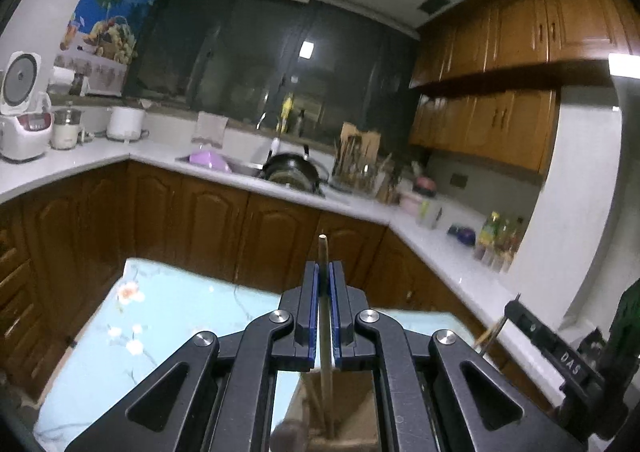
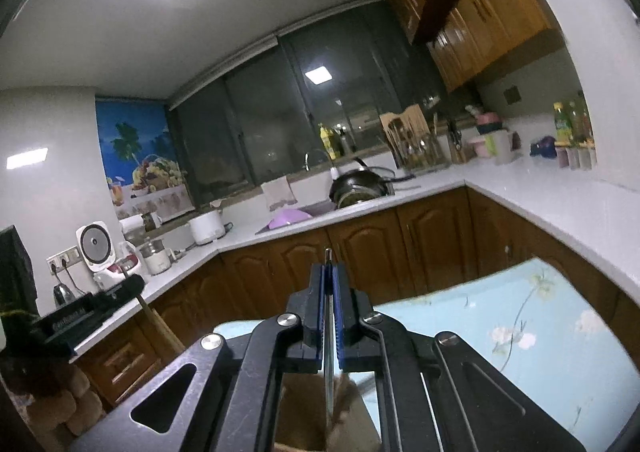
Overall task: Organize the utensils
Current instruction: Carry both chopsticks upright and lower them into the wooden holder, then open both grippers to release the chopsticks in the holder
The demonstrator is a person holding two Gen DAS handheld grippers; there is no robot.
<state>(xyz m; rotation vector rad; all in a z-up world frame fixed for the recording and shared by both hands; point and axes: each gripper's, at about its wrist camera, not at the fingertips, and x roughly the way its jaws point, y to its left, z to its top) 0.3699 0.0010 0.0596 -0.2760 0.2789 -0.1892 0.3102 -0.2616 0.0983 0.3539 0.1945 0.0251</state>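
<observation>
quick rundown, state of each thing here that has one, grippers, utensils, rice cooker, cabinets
left gripper: shut on a wooden stick, stick upright
right gripper: shut on a thin metal utensil, upright
rice cooker: lid open, tipped up
upper cabinets: doors closed
lower cabinets: doors closed
black pan: tilted in the sink
</observation>
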